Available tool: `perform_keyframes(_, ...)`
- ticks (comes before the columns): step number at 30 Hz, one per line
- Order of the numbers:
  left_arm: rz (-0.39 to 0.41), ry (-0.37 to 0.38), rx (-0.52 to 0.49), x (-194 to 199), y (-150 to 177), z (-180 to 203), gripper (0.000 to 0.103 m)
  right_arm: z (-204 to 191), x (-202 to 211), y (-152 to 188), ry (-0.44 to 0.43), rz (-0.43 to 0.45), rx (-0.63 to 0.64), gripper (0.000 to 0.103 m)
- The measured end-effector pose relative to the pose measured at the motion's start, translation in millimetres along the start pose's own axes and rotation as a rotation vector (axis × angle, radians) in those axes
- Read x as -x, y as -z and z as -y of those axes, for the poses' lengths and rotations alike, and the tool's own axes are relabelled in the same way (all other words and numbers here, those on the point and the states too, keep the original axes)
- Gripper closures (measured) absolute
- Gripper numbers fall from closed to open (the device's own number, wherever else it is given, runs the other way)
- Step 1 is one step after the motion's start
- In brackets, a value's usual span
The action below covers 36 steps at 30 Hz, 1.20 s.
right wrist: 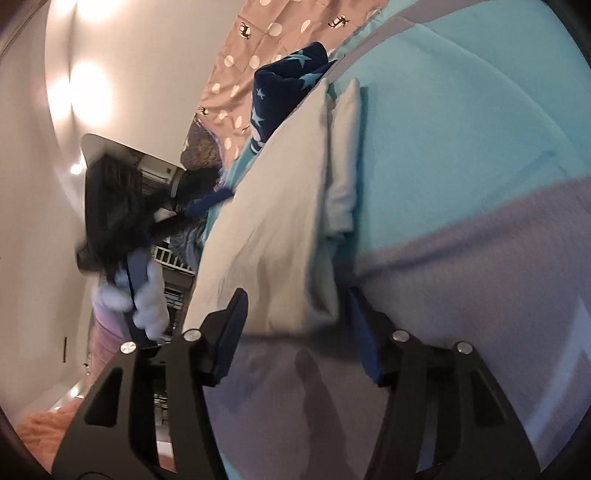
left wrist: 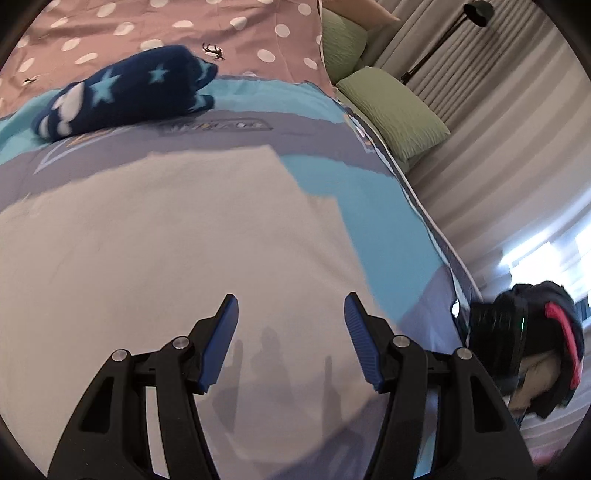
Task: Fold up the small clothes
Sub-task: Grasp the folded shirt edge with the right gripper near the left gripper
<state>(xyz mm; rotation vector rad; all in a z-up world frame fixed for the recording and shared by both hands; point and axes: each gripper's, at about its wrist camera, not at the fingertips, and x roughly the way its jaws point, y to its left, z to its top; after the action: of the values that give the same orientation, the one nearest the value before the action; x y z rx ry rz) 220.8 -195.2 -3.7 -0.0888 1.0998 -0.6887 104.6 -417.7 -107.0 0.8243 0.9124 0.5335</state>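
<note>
Black-framed, blue-padded fingers of the left gripper (left wrist: 291, 341) stand apart over a pale grey-white folded cloth garment (left wrist: 155, 251), with nothing between them; their shadow falls on the fabric just ahead. That garment lies flat across the near middle of a turquoise-and-grey quilted bedspread (left wrist: 332, 184). At the far left of the left wrist view, a dark navy fleece garment with light blue stars (left wrist: 122, 94) rests in a rolled heap, well apart from the pale one, at the seam where the bedspread meets a mauve sheet with white polka dots (left wrist: 184, 26). Two green textured pillows (left wrist: 391, 110) lie beyond the bed's right edge, before striped curtains (left wrist: 498, 155). At the far right, the other gripper unit appears blurred, black with a red strap.

In the right wrist view, the right gripper (right wrist: 299, 332) has its jaws apart; the near corner of the pale garment lies between them, though contact cannot be confirmed. A gloved hand (right wrist: 147, 299) holding the left unit shows blurred at left.
</note>
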Motion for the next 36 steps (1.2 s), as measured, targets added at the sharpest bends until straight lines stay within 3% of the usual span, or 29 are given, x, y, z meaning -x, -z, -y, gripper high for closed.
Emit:
perform_keyframes(3, -0.022, -0.051, 0.013, -34.9, -41.8, 10.4, 0.043, -8.4, -8.0, 2.1, 0.050, 0.020, 0.042, 0.049)
perform_keyframes(6, -0.089, -0.096, -0.020, -74.7, -67.7, 24.2, 0.043, -2.7, -4.8, 5.1, 0.078, 0.056, 0.015, 0.074)
perform_keyframes(8, -0.132, -0.122, -0.041, -97.8, -75.4, 30.8, 0.043, 11.4, -1.0, 4.7, 0.042, 0.066, -0.054, 0.090)
perform_keyframes(10, -0.178, -0.137, -0.034, -120.4, -80.8, 33.2, 0.042, 23.1, 1.7, 4.0, -0.020, 0.064, -0.111, 0.091)
perform_keyframes(14, -0.181, -0.180, -0.069, -141.6, -85.4, 45.8, 0.018, 18.1, 0.5, 4.7, -0.021, 0.063, -0.088, 0.086)
perform_keyframes(16, -0.185, -0.226, -0.109, -149.7, -84.2, 54.5, 0.015, 13.0, -2.1, 3.8, -0.019, 0.049, -0.065, 0.080)
perform_keyframes(18, -0.193, -0.306, -0.183, -159.9, -79.2, 64.4, 0.015, 7.5, -8.9, -1.0, -0.005, 0.038, -0.046, 0.081)
perform_keyframes(20, -0.184, -0.358, -0.247, -165.1, -73.3, 73.5, 0.023, 6.7, -9.4, 0.7, 0.026, 0.038, -0.046, 0.096)
perform_keyframes(21, -0.178, -0.366, -0.259, -164.6, -72.5, 75.7, 0.028, 8.8, -9.1, 0.7, 0.020, 0.039, -0.064, 0.097)
perform_keyframes(22, -0.170, -0.385, -0.257, -161.4, -74.4, 75.4, 0.047, 7.8, -5.8, 2.3, 0.010, 0.052, -0.068, 0.098)
perform_keyframes(23, -0.155, -0.400, -0.233, -154.8, -78.2, 71.3, 0.081, 4.4, -3.0, 5.4, 0.010, 0.063, -0.063, 0.098)
perform_keyframes(24, -0.145, -0.401, -0.204, -148.3, -82.2, 65.6, 0.096, -0.8, 2.3, 8.8, 0.011, 0.080, -0.047, 0.098)
perform_keyframes(27, -0.149, -0.232, -0.083, -130.7, -93.2, 53.0, 0.100, -11.5, 12.7, 19.5, -0.014, 0.095, -0.033, 0.098)
perform_keyframes(29, -0.156, -0.208, -0.117, -130.5, -89.1, 64.4, 0.100, -11.9, 18.3, 29.6, -0.020, 0.086, -0.051, 0.098)
perform_keyframes(32, -0.172, -0.207, -0.158, -144.4, -79.9, 76.5, 0.100, -0.3, 17.1, 45.2, 0.056, 0.071, -0.069, 0.098)
perform_keyframes(34, -0.151, -0.207, -0.202, -155.8, -76.3, 80.0, 0.100, 5.3, 20.7, 49.7, 0.045, 0.077, -0.099, 0.099)
perform_keyframes(36, -0.132, -0.186, -0.230, -157.0, -76.1, 82.5, 0.089, -1.6, 25.4, 53.7, 0.107, 0.089, -0.065, 0.098)
